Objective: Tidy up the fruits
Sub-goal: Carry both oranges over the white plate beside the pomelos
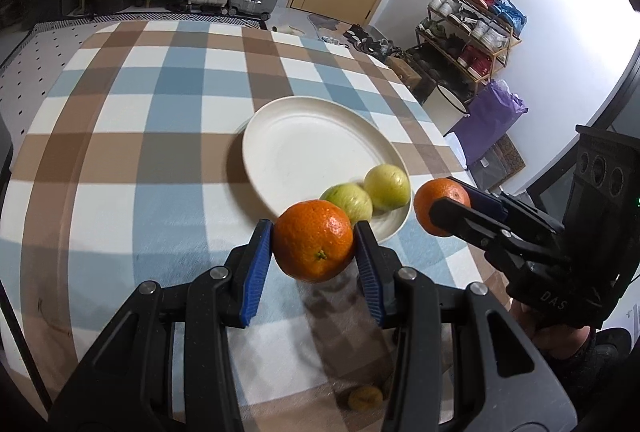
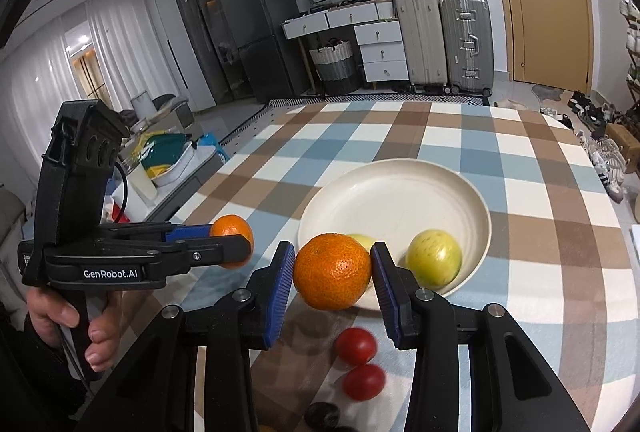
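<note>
Counter (image 1: 120,152) with a checked cloth fills the middle of both views. Cream plate (image 1: 304,148) sits centre frame in the left view, right of centre in the right view. Two green fruits (image 1: 387,187) lie on the plate's near rim, touching each other. Left hand-held gripper (image 1: 314,256), bottom centre of its own view, is clamped on an orange (image 1: 314,246), blue pads pressing both sides, held off the cloth just before the plate. Right hand-held gripper (image 2: 333,282) is likewise clamped on a second orange (image 2: 333,276), lifted at the plate's near edge. Two red tomatoes (image 2: 355,346) lie on the cloth at bottom centre of the right view, a dark fruit (image 2: 322,414) just below them. A small yellow fruit (image 1: 365,398) sits at the bottom of the left view, partly hidden.
</note>
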Available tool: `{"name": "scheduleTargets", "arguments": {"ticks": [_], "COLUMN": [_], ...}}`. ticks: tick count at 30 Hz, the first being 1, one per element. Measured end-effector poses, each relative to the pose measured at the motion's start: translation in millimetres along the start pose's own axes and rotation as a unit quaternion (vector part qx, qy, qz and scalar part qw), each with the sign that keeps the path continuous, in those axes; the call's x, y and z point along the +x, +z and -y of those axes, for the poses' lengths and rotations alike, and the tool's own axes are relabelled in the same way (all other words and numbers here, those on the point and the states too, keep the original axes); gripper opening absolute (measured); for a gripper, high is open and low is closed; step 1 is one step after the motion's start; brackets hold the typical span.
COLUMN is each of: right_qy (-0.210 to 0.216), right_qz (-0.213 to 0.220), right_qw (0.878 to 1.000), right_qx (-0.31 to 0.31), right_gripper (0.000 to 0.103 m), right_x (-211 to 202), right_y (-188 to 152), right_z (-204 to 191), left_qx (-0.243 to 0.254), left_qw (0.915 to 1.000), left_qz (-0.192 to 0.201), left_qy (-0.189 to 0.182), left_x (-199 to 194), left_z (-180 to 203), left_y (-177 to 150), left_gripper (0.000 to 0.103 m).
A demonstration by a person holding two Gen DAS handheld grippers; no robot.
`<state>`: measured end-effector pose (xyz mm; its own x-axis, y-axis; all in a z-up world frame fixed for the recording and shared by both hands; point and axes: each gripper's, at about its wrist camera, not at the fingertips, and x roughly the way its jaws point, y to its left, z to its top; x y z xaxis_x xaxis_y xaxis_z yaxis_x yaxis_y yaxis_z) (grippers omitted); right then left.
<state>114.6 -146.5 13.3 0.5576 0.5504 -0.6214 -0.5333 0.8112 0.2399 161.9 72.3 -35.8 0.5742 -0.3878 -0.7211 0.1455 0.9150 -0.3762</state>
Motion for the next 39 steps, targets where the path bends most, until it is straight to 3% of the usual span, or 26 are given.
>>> {"name": "scheduleTargets", "arguments": {"ticks": [18,39], "right_qy": [0.014,0.013], "right_qz": [-0.013,-0.043], "right_qw": [0.999,0.996], "right_qx": [0.030,0.071], "right_gripper": [0.040,0.040], "right_x": [32.6,75.7], "right_y": [54.6,53.0], "right_z": [51.4,92.6], "left_qx": [0.022,0.021], "left_qw": [0.9988,0.9974], "left_qz": [-0.041,-0.068], "left_qy": [-0.015,-0.015], "left_x": [56.6,127.5], "left_z": [28.7,23.3], "left_y": [76.9,89.1], "left_gripper": [0.038,0.038]}}
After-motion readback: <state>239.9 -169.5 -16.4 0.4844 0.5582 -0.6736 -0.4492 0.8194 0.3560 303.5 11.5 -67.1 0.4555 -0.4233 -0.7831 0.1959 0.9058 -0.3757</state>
